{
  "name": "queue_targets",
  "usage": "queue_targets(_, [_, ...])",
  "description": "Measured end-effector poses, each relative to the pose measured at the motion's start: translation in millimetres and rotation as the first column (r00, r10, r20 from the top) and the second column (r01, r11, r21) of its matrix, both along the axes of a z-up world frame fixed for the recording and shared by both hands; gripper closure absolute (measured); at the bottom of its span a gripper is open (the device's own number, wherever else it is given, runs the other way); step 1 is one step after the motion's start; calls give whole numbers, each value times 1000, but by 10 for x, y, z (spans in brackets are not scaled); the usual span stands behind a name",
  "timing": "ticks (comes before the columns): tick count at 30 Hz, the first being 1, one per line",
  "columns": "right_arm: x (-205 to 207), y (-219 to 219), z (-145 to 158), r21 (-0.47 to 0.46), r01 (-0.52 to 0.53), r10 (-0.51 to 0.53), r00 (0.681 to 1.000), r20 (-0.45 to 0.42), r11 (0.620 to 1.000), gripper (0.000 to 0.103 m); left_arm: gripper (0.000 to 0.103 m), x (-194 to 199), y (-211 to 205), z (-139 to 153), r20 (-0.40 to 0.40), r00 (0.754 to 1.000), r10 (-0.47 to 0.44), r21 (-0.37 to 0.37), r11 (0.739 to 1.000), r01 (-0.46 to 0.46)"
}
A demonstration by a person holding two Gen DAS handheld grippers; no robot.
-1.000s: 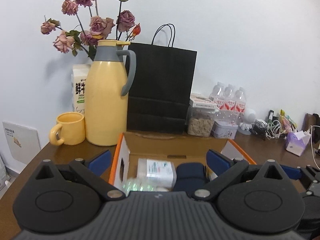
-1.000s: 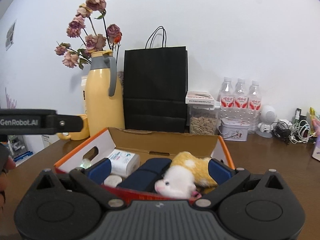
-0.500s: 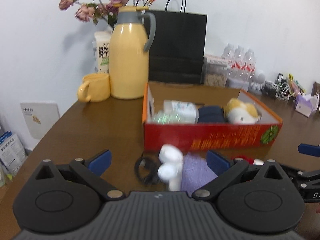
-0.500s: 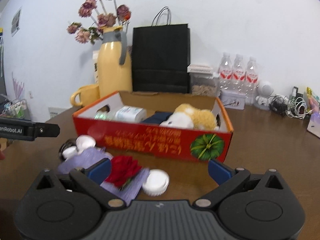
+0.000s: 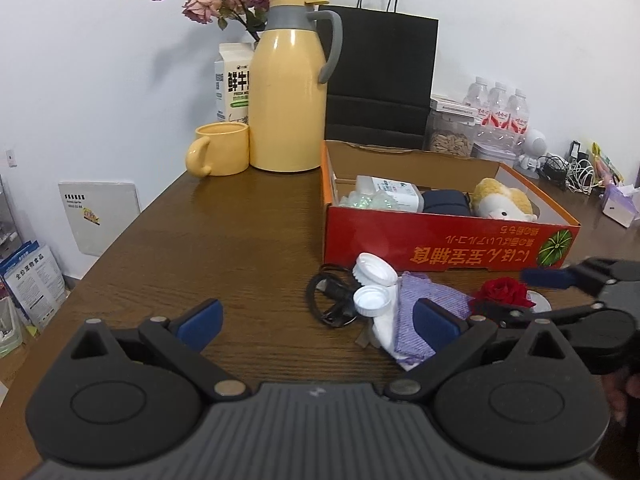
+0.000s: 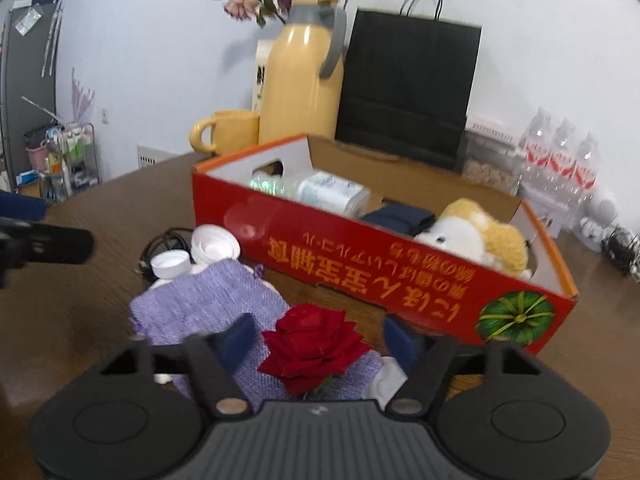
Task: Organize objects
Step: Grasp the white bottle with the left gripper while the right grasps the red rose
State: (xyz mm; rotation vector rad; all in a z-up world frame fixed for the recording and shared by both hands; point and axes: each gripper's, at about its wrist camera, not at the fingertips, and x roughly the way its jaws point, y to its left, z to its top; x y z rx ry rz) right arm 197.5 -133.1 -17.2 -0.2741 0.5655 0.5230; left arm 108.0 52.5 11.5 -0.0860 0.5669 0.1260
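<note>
The brown counter [image 5: 208, 240] carries a red box [image 6: 400, 276] holding a plush toy [image 6: 480, 240], a dark pouch and a wrapped pack. In front of it lie a purple knitted cloth [image 6: 208, 304], white caps [image 5: 374, 270] and a red rose [image 6: 316, 344]. The right gripper [image 6: 320, 338] has just been closing — its jaws flank the rose, contact unclear. The left gripper [image 5: 316, 320] stands wide open over bare wood — empty.
</note>
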Motion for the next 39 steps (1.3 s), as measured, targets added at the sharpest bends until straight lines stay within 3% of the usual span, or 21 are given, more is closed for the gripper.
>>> queue_targets(2, [2, -7, -54, 12, -12, 12, 1000, -14, 1000, 60, 0, -14, 8, 4, 3, 1000, 0, -5, 1000, 0])
queue_targets(7, [-92, -34, -43, 29, -25, 24, 999, 46, 999, 69, 0, 21, -20, -8, 4, 1000, -6, 1, 1000, 6])
queue_targets(14, [-156, -184, 60, 132, -26, 12, 994, 110, 991, 70, 0, 108, -60, -86, -17, 1000, -3, 1, 1000, 3])
queue_targets(18, [-233, -381, 149, 205, 24, -60, 983, 172, 978, 70, 0, 208, -110, -148, -27, 1000, -9, 12, 1000, 9])
queue_targets(22, [-220, -564, 163, 237, 82, -125, 978, 170, 968, 70, 2, 339, -196, -176, -8, 1000, -30, 36, 999, 30])
queue_targets(24, [-194, -608, 149, 240, 103, -144, 977, 160, 965, 70, 14, 406, -260, -189, 6, 999, -46, 54, 998, 45])
queue_targets(28, [-185, -601, 132, 232, 102, -140, 978, 156, 967, 70, 23, 515, -358, -248, 11, 998, -54, 81, 995, 53])
queue_targets(30, [-182, -576, 117, 225, 97, -134, 979, 156, 970, 70, 40, 538, -373, -289, 10, 998, -57, 91, 994, 56])
queue_targets(39, [-219, -523, 100, 208, 76, -111, 980, 164, 975, 70, 73, 594, -334, -399, -16, 997, -78, 50, 996, 79])
